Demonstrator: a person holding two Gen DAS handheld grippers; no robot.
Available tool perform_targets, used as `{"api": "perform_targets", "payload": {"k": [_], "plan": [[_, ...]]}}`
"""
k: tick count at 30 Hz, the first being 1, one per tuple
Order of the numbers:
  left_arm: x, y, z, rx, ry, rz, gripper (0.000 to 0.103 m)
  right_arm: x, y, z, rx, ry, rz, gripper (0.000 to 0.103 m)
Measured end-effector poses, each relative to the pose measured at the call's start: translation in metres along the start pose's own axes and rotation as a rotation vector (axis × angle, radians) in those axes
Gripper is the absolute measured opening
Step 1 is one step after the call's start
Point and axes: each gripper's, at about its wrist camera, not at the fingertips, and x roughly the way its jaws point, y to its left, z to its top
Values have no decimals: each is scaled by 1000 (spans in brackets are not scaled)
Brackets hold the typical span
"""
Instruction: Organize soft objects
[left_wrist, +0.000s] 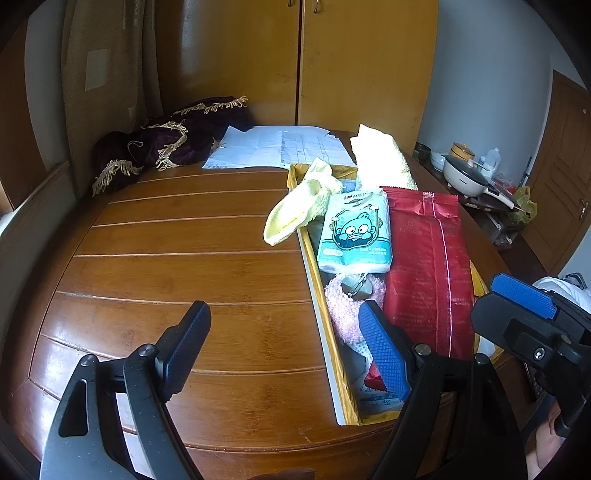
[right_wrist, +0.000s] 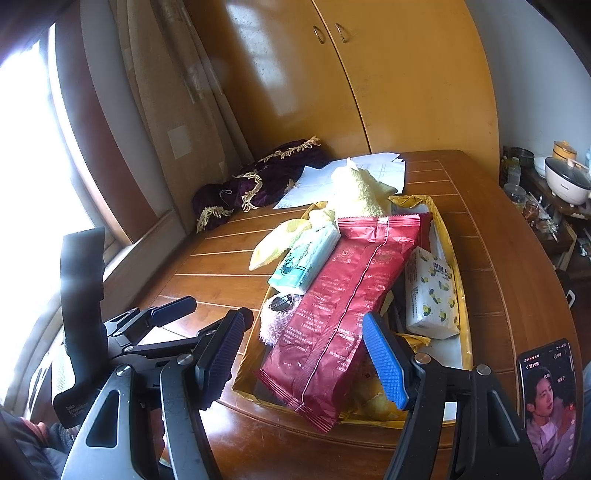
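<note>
- Right up front in the left wrist view: left tongs (left_wrist: 284, 343) spread wide, holding nothing, one finger over bare bench (left_wrist: 166, 266), the blue-padded one over the near end of the box (left_wrist: 321, 317).
- Same deal in the right wrist view: right tongs (right_wrist: 306, 350) wide apart and empty, hanging over the near edge of the box, blue pad just above the red bag's lower end.
- Off to the right there, a phone (right_wrist: 550, 402) propped upright with a video on screen.
- Inside the yellow-lined box, nearest: fuzzy pink thing (left_wrist: 347, 306) with a small metal piece on top, partly tucked under the red bag.
- Long red foil bag (left_wrist: 428, 266) lying diagonally across the pile, its near end sticking out over the box rim in the right wrist view.
- Beside it, left side: tissue pack with a blue cartoon face (left_wrist: 354, 232), resting on other stuff.
- Other side of the red bag: white tissue pack with lemon print (right_wrist: 430, 295), lying down in the box.
- Pale yellow knitted piece (left_wrist: 299, 206) draped over the box's left rim, half on the bench.
- At the far end, a yellow towel (left_wrist: 384, 158) bunched up above the box.
- Behind that, white papers (left_wrist: 277, 147) flat on the bench.
- Far left corner: dark purple cloth with gold fringe (left_wrist: 166, 144) in a heap.
- Way back: wooden wardrobe (left_wrist: 295, 55), plus a side shelf with a rice cooker (left_wrist: 463, 175).
</note>
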Motion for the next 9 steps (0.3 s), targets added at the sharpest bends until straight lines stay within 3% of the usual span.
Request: {"api": "perform_targets", "payload": {"k": [9], "plan": [[2,-19,15,36,-24,-19,82,-9,-17,6,42,-29,9,69]]}}
